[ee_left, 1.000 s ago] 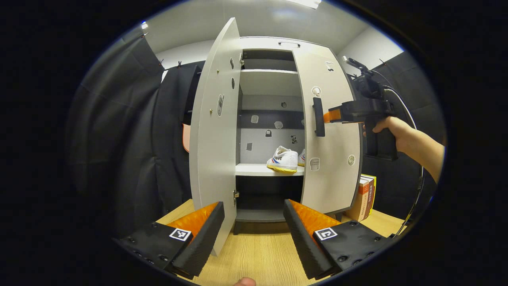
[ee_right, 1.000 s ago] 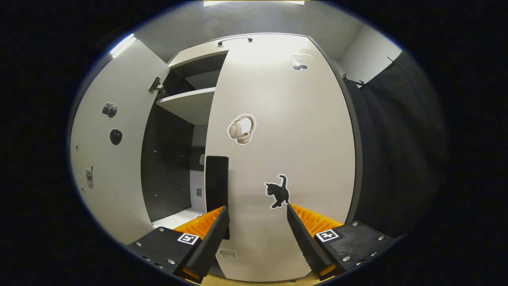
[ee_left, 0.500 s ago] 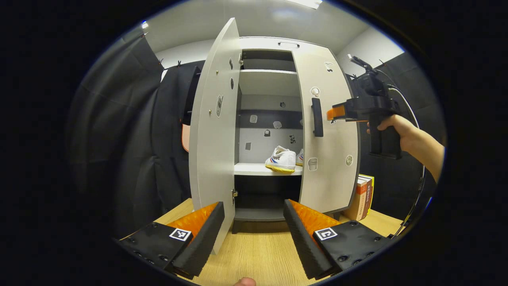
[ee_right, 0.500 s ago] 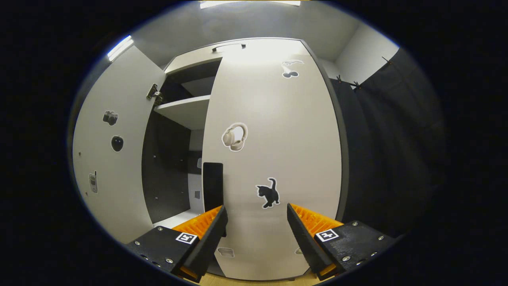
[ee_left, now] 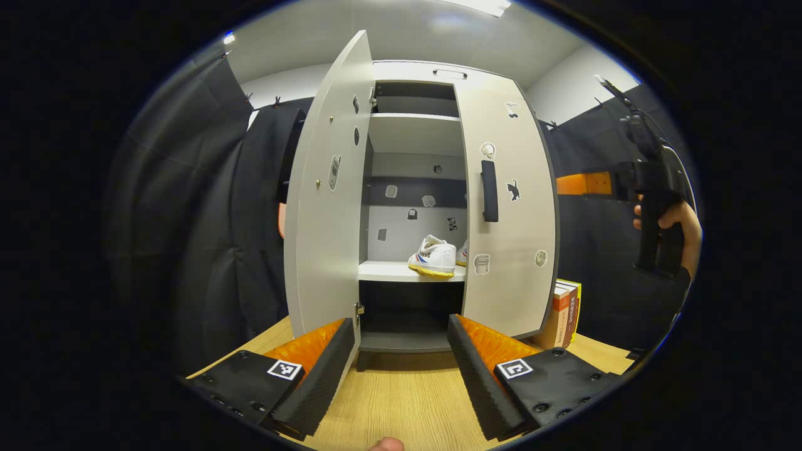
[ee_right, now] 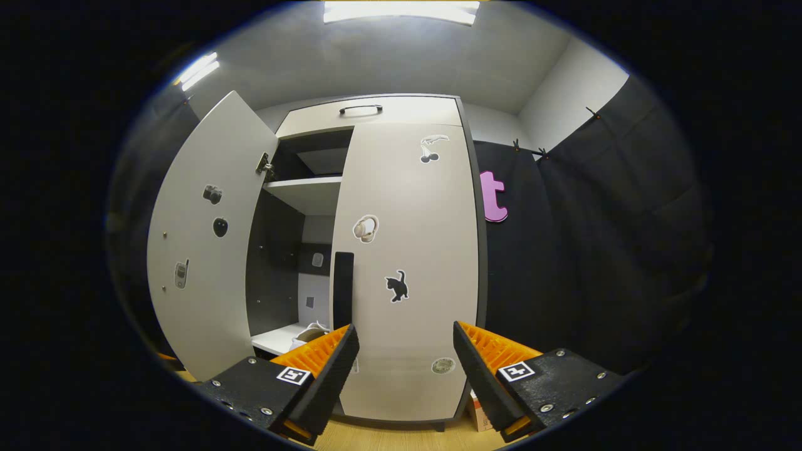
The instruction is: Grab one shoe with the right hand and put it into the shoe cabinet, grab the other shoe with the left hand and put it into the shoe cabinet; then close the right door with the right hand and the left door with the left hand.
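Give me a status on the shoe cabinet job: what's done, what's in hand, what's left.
Done: a white shoe sits on the middle shelf, with the second shoe peeking out behind the right door, which looks shut or nearly so. In hand: nothing; the right tool is open and off the door, and the left tool is open in front of the cabinet. Left: the left door stands wide open and needs closing.

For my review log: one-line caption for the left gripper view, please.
Open left gripper faces the shoe cabinet: shoes shelved, right door shut, left door open.
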`<state>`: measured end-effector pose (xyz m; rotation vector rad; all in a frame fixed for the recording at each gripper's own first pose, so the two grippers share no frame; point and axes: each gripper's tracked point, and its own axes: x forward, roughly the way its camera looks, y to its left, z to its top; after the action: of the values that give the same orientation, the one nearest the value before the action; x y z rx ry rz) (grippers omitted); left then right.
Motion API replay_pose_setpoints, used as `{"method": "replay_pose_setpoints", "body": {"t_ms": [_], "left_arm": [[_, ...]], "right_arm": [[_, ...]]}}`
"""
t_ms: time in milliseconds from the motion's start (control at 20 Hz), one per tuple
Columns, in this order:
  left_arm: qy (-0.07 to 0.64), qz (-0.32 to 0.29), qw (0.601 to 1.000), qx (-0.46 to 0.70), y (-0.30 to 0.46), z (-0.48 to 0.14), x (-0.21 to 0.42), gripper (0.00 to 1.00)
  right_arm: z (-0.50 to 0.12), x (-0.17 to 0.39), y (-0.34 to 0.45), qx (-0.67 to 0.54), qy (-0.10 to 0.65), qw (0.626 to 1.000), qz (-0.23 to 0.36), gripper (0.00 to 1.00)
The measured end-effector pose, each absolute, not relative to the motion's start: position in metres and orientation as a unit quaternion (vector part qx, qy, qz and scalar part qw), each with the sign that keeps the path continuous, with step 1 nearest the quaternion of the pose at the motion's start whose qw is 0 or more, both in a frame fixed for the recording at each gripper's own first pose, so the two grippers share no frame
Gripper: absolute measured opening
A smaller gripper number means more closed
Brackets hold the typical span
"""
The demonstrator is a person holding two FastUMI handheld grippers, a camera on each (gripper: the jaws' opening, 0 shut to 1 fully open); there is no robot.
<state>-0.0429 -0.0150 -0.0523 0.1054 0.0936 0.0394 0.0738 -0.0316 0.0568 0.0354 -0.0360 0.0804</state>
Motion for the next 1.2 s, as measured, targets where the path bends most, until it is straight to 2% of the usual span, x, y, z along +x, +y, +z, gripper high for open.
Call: {"method": "replay_pose_setpoints", "body": {"t_ms": [150,350,650,700,750,950,1000,1200], "left_arm": [[0.049,0.014,0.998,0.048,-0.020,-0.055,-0.042,0.95],[0.050,0.004,0.998,0.042,-0.029,-0.056,-0.042,0.97],[0.033,0.004,0.999,0.041,-0.024,-0.036,-0.035,0.97],[0.030,0.009,0.999,0.035,-0.019,-0.030,-0.037,0.99],[0.023,0.014,0.999,0.029,-0.014,-0.022,-0.037,0.95],[0.014,0.052,0.999,0.008,0.023,0.007,-0.044,0.97],[0.013,0.068,0.998,0.008,0.038,0.014,-0.046,0.94],[0.004,0.136,0.991,0.018,0.101,0.040,-0.057,0.97]], "right_arm": [[0.034,0.041,-0.035,0.018,-0.023,0.999,0.028,0.93],[-0.001,0.008,-0.036,0.020,-0.016,1.000,0.014,0.93],[-0.017,-0.002,-0.025,0.013,-0.009,1.000,0.020,0.93],[-0.018,-0.001,-0.024,0.015,-0.010,1.000,0.021,0.93],[-0.018,0.000,-0.023,0.018,-0.011,1.000,0.021,0.93],[-0.025,0.004,-0.019,0.023,-0.007,0.999,0.024,0.93],[-0.027,0.005,-0.018,0.023,-0.006,0.999,0.026,0.93],[-0.032,0.009,-0.013,0.027,0.000,0.999,0.033,0.94]]}}
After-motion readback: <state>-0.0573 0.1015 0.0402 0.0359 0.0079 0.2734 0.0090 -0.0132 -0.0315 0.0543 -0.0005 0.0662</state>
